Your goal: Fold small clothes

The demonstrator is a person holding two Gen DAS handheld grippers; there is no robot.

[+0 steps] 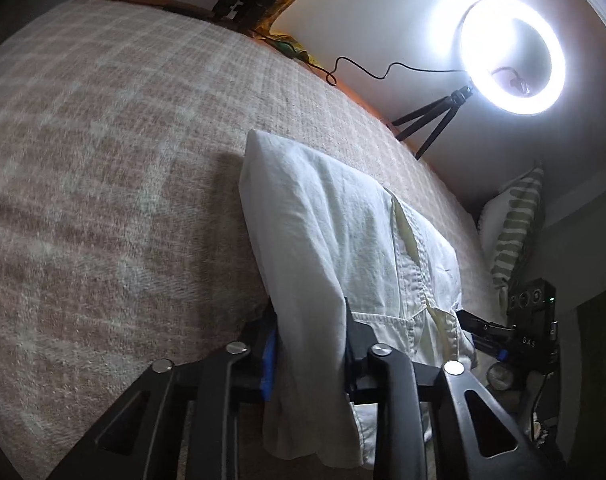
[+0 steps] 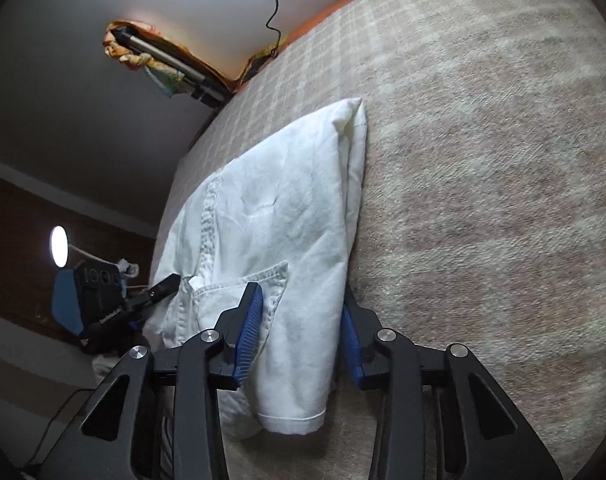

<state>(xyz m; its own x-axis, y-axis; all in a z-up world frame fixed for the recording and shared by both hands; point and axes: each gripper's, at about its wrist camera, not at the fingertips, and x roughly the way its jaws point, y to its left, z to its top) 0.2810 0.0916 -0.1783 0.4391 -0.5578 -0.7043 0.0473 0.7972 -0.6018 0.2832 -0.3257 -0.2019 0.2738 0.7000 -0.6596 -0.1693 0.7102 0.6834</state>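
Note:
A white garment (image 1: pixel 323 220) with a stitched seam and a pocket lies folded lengthwise on a beige checked blanket (image 1: pixel 123 160). Its near end hangs between the fingers of my left gripper (image 1: pixel 311 348), whose pads press on the bunched cloth. In the right wrist view the same garment (image 2: pixel 287 200) runs away from me, and its other near end sits between the blue pads (image 2: pixel 249 328) of my right gripper (image 2: pixel 299 336), which grips it. Each view shows the other gripper beside the garment: the right one (image 1: pixel 515 332) and the left one (image 2: pixel 103 300).
A lit ring light (image 1: pixel 511 52) on a small tripod (image 1: pixel 427 120) stands at the blanket's far edge, with a cable trailing from it. A striped pillow (image 1: pixel 515 232) leans at the right. A desk lamp (image 2: pixel 59 246) glows beyond the bed's left side.

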